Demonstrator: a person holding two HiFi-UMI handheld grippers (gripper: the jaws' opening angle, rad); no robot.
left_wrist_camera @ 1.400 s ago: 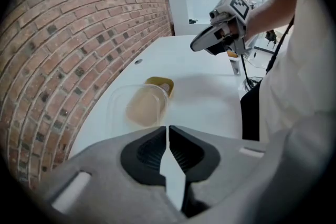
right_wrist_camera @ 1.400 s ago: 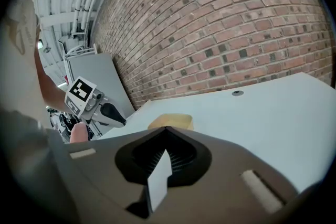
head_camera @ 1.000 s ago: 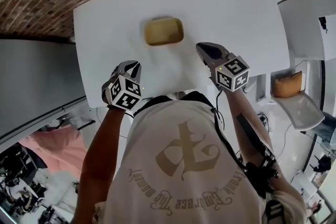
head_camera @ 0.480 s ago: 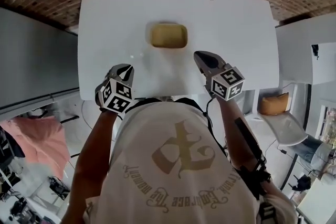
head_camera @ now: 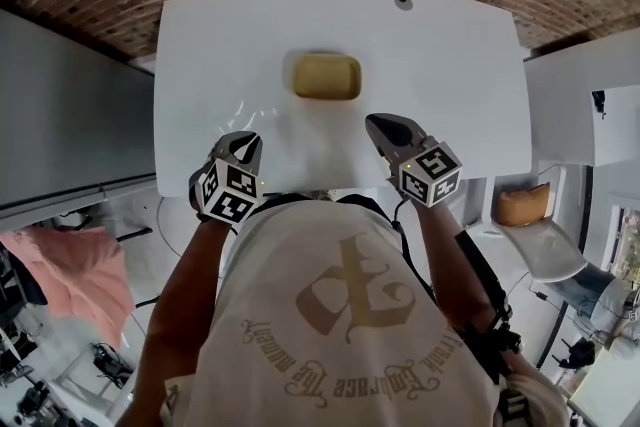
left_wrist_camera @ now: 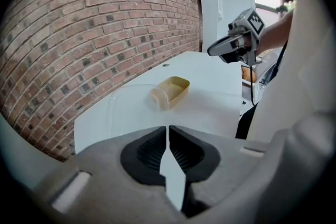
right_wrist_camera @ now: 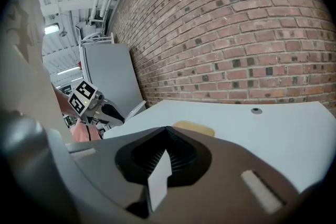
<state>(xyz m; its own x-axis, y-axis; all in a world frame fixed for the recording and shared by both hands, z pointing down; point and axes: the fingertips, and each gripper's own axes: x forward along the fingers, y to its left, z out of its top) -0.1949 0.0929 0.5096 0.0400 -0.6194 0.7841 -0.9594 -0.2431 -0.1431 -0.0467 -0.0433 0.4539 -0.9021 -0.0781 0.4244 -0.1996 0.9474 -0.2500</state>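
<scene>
Left tool (head_camera: 243, 145) and right tool (head_camera: 378, 125) are held closed on nothing; the yellow tub (head_camera: 327, 76) at twelve o'clock is best approached with jaws spread.

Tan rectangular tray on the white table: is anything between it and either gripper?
Nothing solid shows. Bare white table separates the tan rectangular tray from the left gripper and the right gripper. A faint clear outline on the table ahead of the left gripper is too dim to identify.
</scene>
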